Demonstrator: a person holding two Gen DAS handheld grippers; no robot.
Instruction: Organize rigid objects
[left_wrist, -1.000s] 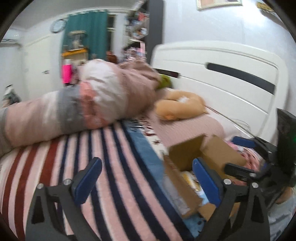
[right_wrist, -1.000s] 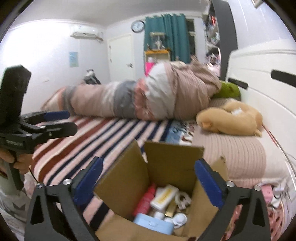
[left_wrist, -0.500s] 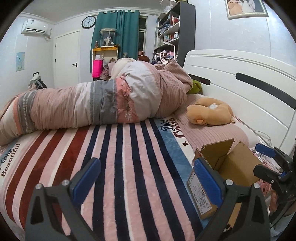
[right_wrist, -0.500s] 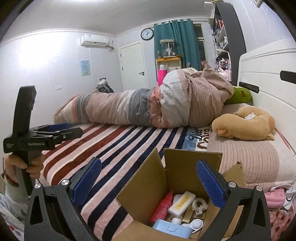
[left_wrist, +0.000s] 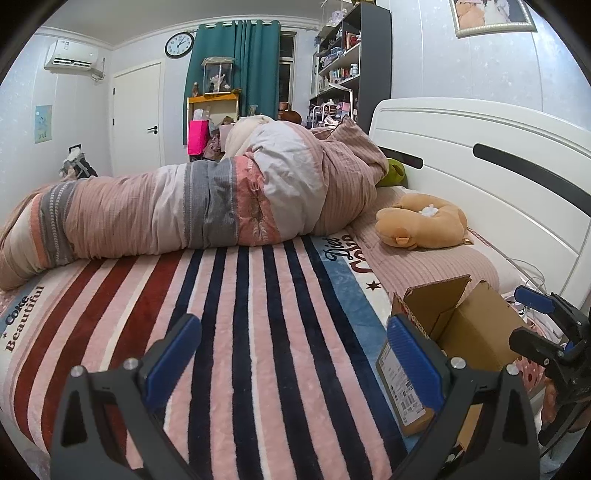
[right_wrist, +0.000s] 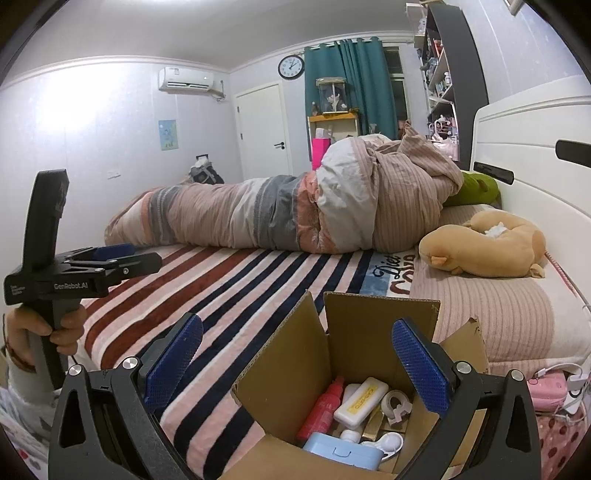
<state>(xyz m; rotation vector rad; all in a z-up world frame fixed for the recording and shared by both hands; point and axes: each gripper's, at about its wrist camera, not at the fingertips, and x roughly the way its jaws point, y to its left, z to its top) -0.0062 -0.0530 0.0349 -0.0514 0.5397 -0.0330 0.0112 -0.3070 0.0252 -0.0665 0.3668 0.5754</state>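
An open cardboard box (right_wrist: 354, 343) stands on the striped blanket (right_wrist: 236, 295) near the bed's front edge, directly under my open right gripper (right_wrist: 295, 354). Inside lie a red bottle (right_wrist: 320, 410), a white tube with a yellow label (right_wrist: 362, 402), a tape dispenser (right_wrist: 397, 404) and a light blue case (right_wrist: 341, 452). In the left wrist view the same box (left_wrist: 469, 332) sits at the right, past my open left gripper (left_wrist: 291, 354), which hovers empty over the blanket (left_wrist: 240, 332). The left gripper (right_wrist: 110, 258) also shows at the left of the right wrist view, held by a hand.
A rolled pink and grey duvet (left_wrist: 207, 206) lies across the far side of the bed. A tan plush toy (left_wrist: 421, 221) rests on the pink pillow (left_wrist: 424, 266) by the white headboard (left_wrist: 480, 166). Pink items and white cables (right_wrist: 554, 384) lie right of the box.
The left gripper has swung up and leftward, so the box slid to the right edge of its view. The right gripper rose slightly above the box. Both stayed open.
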